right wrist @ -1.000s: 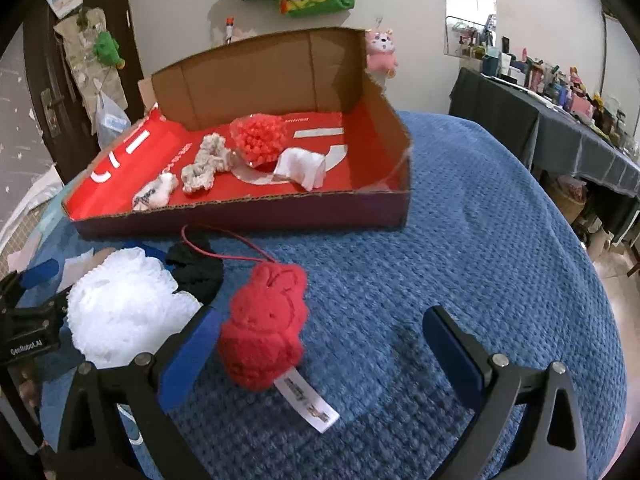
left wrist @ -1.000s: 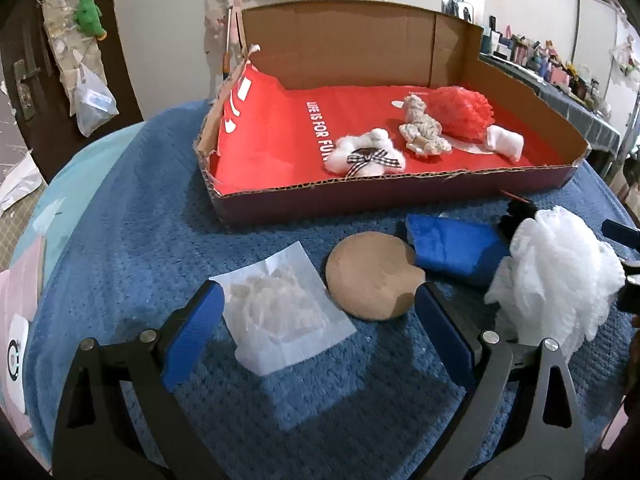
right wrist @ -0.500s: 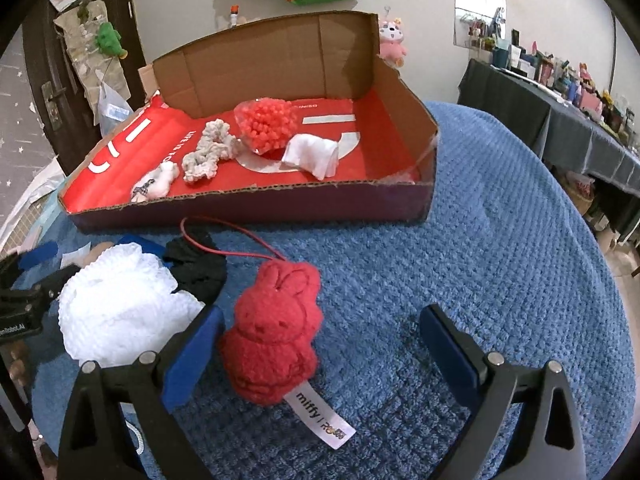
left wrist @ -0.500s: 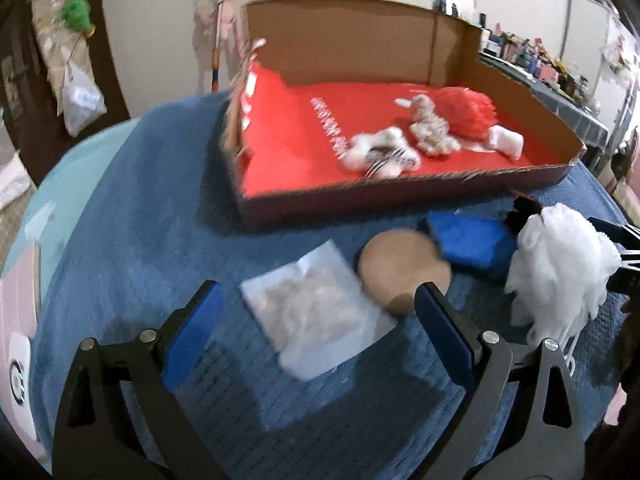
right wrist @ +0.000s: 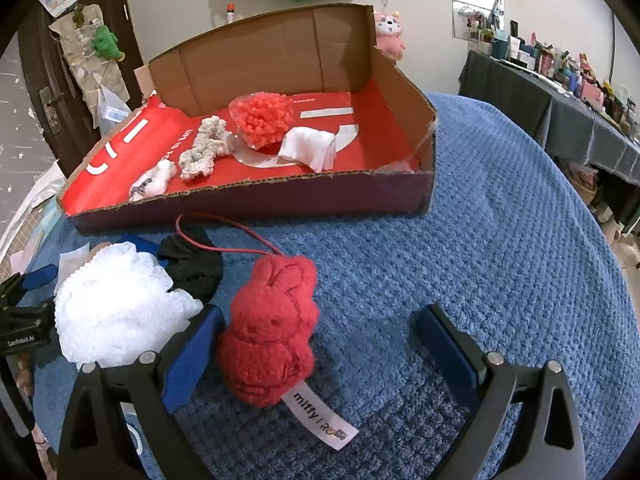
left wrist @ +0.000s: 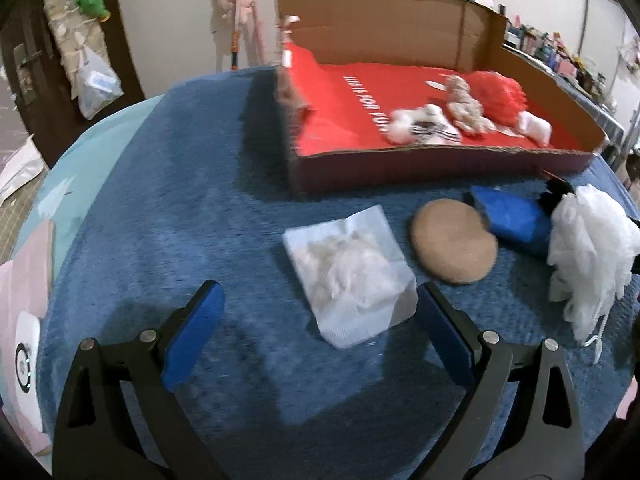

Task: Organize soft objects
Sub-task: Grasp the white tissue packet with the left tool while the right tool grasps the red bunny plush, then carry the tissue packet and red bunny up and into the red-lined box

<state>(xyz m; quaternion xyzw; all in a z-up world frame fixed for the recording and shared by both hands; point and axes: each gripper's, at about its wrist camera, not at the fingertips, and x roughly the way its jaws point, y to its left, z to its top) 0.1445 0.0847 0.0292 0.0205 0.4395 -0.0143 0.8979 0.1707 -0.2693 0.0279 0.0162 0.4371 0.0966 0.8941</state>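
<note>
A cardboard box with a red floor (left wrist: 440, 160) (right wrist: 256, 200) holds a red pom-pom bag (right wrist: 262, 120), a knitted cream piece (right wrist: 204, 150), a white bow (right wrist: 154, 178) and a white cloth (right wrist: 308, 148). On the blue blanket lie a clear bag of white fluff (left wrist: 352, 268), a tan round pad (left wrist: 454, 246), a blue sponge (left wrist: 508, 220), a white mesh puff (left wrist: 588, 248) (right wrist: 116, 308), a black scrunchie (right wrist: 196, 268) and a red plush rabbit (right wrist: 272, 332). My left gripper (left wrist: 318, 328) is open, just before the fluff bag. My right gripper (right wrist: 318, 344) is open around the rabbit.
A dark-clothed side table with small items (right wrist: 560, 92) stands at the right. A door with hanging bags (left wrist: 80, 60) is at the left. A pink plush (right wrist: 388, 34) hangs behind the box. The blanket's right part (right wrist: 500, 240) lies bare.
My left gripper has shifted left, so the fluff bag and pad now sit further right in its view. My right gripper has moved forward, closer around the red rabbit.
</note>
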